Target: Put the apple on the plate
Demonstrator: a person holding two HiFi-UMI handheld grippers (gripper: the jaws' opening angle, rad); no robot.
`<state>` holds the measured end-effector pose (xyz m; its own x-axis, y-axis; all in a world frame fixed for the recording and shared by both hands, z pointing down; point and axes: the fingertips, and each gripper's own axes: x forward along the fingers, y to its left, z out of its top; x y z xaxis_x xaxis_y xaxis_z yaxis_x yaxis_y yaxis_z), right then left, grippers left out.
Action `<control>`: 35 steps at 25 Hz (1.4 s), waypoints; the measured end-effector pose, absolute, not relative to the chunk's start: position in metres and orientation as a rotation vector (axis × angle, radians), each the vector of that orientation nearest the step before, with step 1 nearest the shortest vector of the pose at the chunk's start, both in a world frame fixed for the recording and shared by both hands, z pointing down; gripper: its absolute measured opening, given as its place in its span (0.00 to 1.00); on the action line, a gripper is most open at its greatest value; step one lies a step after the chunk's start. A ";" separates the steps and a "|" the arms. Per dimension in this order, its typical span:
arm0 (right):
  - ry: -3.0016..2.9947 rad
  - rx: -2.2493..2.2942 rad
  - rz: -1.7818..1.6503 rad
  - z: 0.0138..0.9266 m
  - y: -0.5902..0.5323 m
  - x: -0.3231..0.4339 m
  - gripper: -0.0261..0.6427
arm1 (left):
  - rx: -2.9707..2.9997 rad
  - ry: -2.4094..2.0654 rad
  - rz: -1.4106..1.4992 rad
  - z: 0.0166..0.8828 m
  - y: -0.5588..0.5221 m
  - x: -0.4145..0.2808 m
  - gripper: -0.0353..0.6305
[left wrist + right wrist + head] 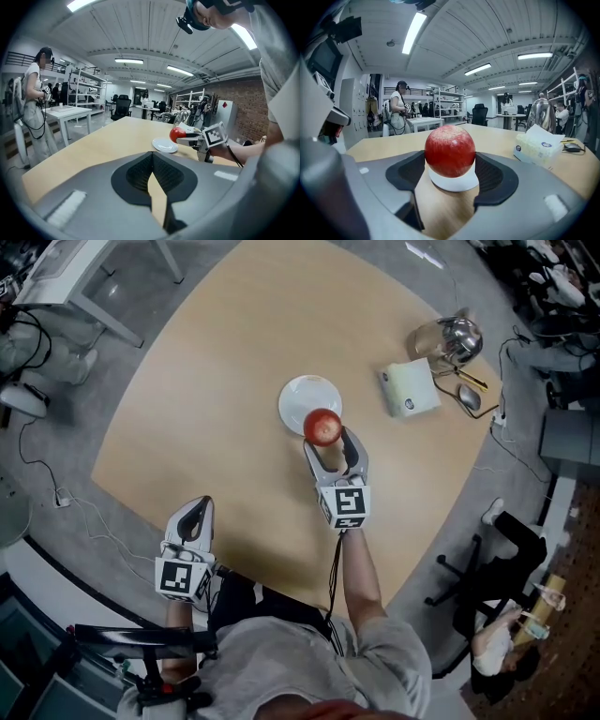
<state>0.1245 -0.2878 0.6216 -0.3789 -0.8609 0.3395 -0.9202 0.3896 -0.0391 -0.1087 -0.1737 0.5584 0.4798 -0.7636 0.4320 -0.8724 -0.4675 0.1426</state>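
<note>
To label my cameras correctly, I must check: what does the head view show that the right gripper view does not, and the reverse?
Only the head view shows the left gripper, fingers together with nothing in them, near the table's edge. Only the right gripper view shows a standing person far behind and the ceiling lights. Both show the apple between the right gripper's fingers, the white plate, the tissue box and the kettle.

Your round wooden worktop [234, 352] carries a white tissue box [410, 388] near its right edge. A shiny metal kettle [457, 338] stands just behind the box, and a dark mouse [470, 398] lies beside it. A black chair [487, 549] stands on the floor at your right.
</note>
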 end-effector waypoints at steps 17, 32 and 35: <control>-2.384 1.540 0.351 0.642 -0.319 0.122 0.55 | 2.337 -1.354 0.452 0.577 -0.182 -0.102 0.08; -2.357 1.511 0.423 0.666 -0.332 0.118 0.55 | 2.310 -1.348 0.459 0.586 -0.184 -0.103 0.08; -2.352 1.506 0.428 0.670 -0.334 0.118 0.55 | 2.311 -1.345 0.452 0.590 -0.185 -0.103 0.08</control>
